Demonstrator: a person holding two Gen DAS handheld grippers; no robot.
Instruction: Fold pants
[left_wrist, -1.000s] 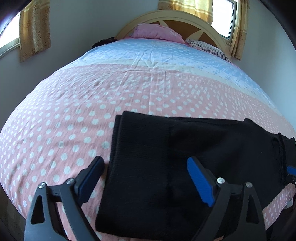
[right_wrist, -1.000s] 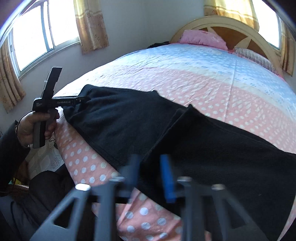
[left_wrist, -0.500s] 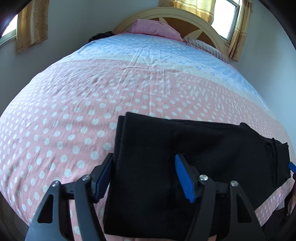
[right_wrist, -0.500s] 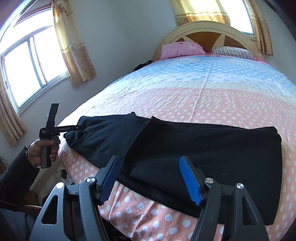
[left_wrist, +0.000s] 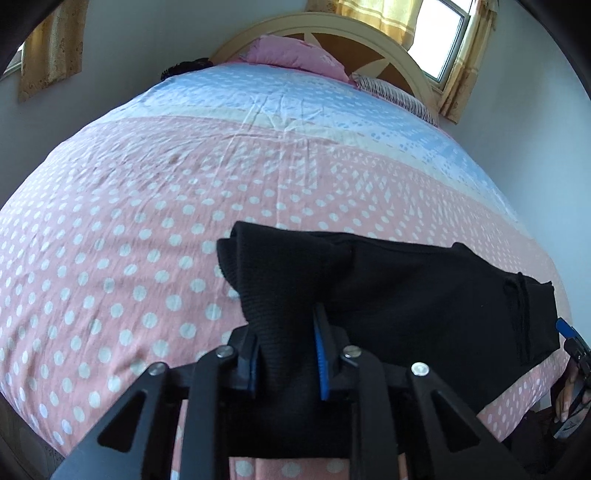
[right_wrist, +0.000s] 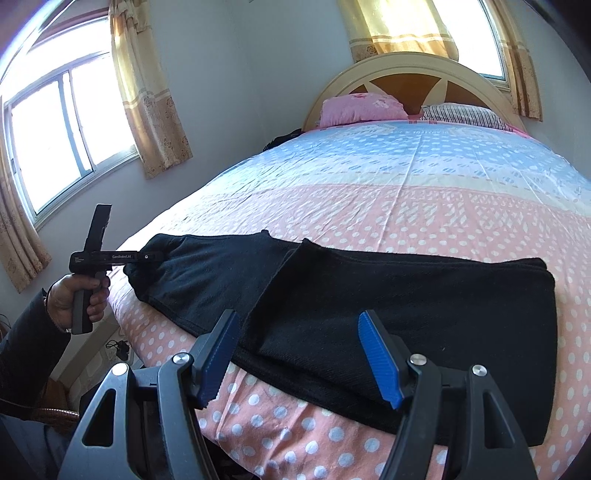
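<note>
Black pants (left_wrist: 424, 295) lie along the near edge of the bed, partly folded. My left gripper (left_wrist: 286, 354) is shut on the pants' left end, with the cloth bunched between its blue pads. In the right wrist view the pants (right_wrist: 406, 302) span the near bed edge with a folded layer on the right. My right gripper (right_wrist: 303, 354) is open and empty, just above the pants' near edge. The left gripper (right_wrist: 147, 256) shows there at the far left, pinching the pants' end.
The bed (left_wrist: 184, 192) has a pink dotted and blue sheet. A pink pillow (right_wrist: 364, 109) and a striped pillow (right_wrist: 467, 114) lie by the headboard (right_wrist: 406, 74). Windows with curtains (right_wrist: 147, 92) are on the left wall. The right gripper's tip (left_wrist: 567, 330) shows at the right edge.
My left gripper has closed on the pants' left end and lifted it slightly. My right gripper, shut a second ago, opened and stays open above the pants' edge.
</note>
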